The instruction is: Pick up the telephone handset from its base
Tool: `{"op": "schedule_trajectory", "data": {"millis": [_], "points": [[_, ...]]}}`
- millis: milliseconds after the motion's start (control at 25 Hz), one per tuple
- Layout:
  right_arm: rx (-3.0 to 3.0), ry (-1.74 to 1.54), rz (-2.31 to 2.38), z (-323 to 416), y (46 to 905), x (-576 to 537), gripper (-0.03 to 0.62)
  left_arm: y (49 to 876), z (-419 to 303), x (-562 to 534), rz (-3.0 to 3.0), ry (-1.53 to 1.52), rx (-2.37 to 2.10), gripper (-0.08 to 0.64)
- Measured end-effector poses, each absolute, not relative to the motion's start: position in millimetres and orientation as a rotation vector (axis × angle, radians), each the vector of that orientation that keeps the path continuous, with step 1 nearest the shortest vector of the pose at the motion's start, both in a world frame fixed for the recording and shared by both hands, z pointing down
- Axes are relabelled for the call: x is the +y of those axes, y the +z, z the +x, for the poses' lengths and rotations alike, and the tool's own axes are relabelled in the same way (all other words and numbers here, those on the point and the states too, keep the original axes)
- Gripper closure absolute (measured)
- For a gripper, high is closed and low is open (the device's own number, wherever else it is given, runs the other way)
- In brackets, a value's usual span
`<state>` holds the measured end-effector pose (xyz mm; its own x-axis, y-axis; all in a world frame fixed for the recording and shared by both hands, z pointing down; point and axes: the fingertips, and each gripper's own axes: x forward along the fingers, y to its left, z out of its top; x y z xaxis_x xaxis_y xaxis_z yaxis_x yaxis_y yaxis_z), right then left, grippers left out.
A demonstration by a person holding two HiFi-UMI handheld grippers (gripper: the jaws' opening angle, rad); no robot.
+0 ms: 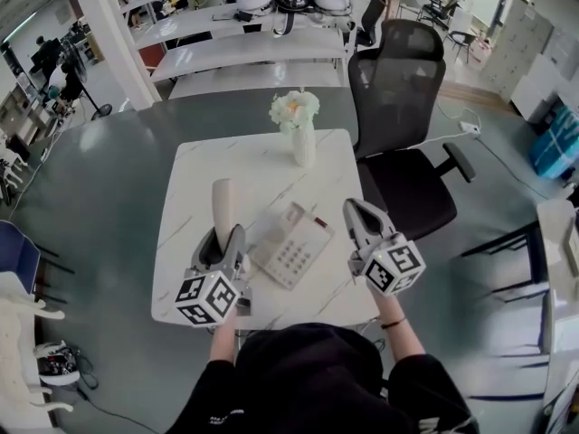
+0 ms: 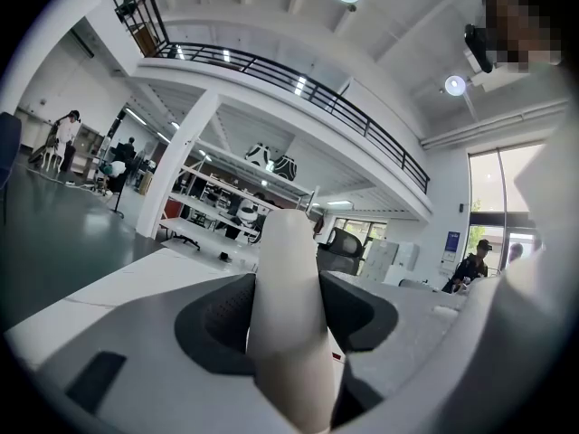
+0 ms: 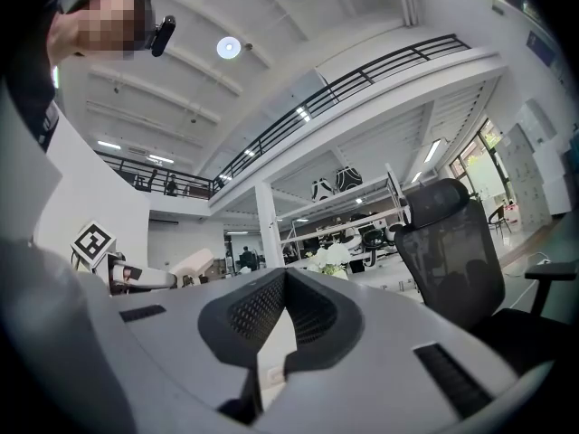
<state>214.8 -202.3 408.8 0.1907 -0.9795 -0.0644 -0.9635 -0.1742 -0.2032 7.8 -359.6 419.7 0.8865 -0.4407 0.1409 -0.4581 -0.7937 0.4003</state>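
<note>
My left gripper (image 1: 223, 240) is shut on the cream telephone handset (image 1: 223, 202), which sticks out beyond the jaws and is lifted off its base. In the left gripper view the handset (image 2: 286, 306) fills the gap between both dark pads of the left gripper (image 2: 288, 289). The white phone base (image 1: 293, 246) with its keypad lies on the marble table (image 1: 194, 174), between the two grippers. My right gripper (image 1: 359, 213) hovers to the right of the base, its jaws shut with nothing in them. In the right gripper view, past the right gripper (image 3: 285, 278), the handset (image 3: 192, 264) shows at the left.
A white vase of pale flowers (image 1: 299, 127) stands at the table's far edge. A black office chair (image 1: 403, 125) sits close to the table's right side. White shelving (image 1: 244, 34) stands behind, and a white desk edge (image 1: 556, 242) lies at the far right.
</note>
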Motion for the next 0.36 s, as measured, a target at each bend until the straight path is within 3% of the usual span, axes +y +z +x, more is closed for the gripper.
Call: {"op": "schedule_trajectory", "data": {"millis": [360], "points": [[1.883,-0.099,-2.287,213.1,410.5,-206.3,0.601,420.9,6.5,-365.2,2.618,0.063,-0.654,0.348]]}}
